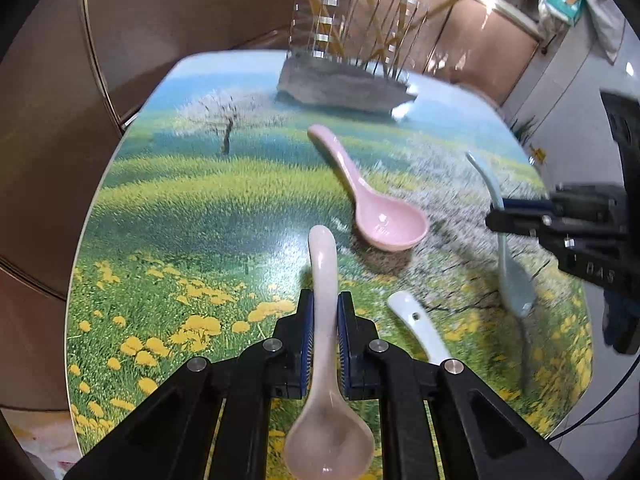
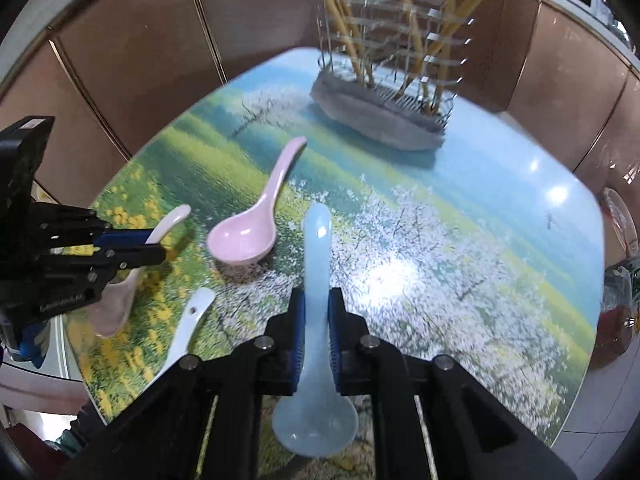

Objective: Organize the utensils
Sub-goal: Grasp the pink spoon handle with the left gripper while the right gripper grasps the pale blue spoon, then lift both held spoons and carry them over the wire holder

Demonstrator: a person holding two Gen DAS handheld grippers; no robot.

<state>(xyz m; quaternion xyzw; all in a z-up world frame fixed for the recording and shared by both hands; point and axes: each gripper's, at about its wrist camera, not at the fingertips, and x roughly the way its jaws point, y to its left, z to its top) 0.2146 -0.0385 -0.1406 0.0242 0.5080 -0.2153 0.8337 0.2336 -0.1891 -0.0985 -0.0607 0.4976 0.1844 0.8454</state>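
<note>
Chopsticks point(image 2: 404, 40) already stand in the wire rack point(image 2: 380, 120). Left gripper point(image 1: 324, 344) clamps a pale pink ceramic spoon point(image 1: 326, 400), right gripper point(image 2: 316, 336) a light blue ceramic spoon point(image 2: 316, 380); pink point(image 2: 248, 236) and white point(image 2: 188, 328) ceramic spoons lie unsorted on the table point(image 2: 480, 240).

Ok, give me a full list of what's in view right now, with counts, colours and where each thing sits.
table: 1, printed meadow and blossom scene, under everything
rack: 1, grey base with wire frame, far side of table
chopsticks: several, yellow-tan, upright in rack
pink spoon: 1, pink, lying mid-table, bowl up
white spoon: 1, white, hole in handle, lying near the table's near edge
pale pink spoon: 1, handle clamped in left jaws, bowl toward camera
blue spoon: 1, light blue, handle clamped in right jaws, bowl toward camera
cabinets: brown panels, behind table
left gripper: 1, black with blue pads, shut on pale pink spoon
right gripper: 1, black with blue pads, shut on blue spoon
</note>
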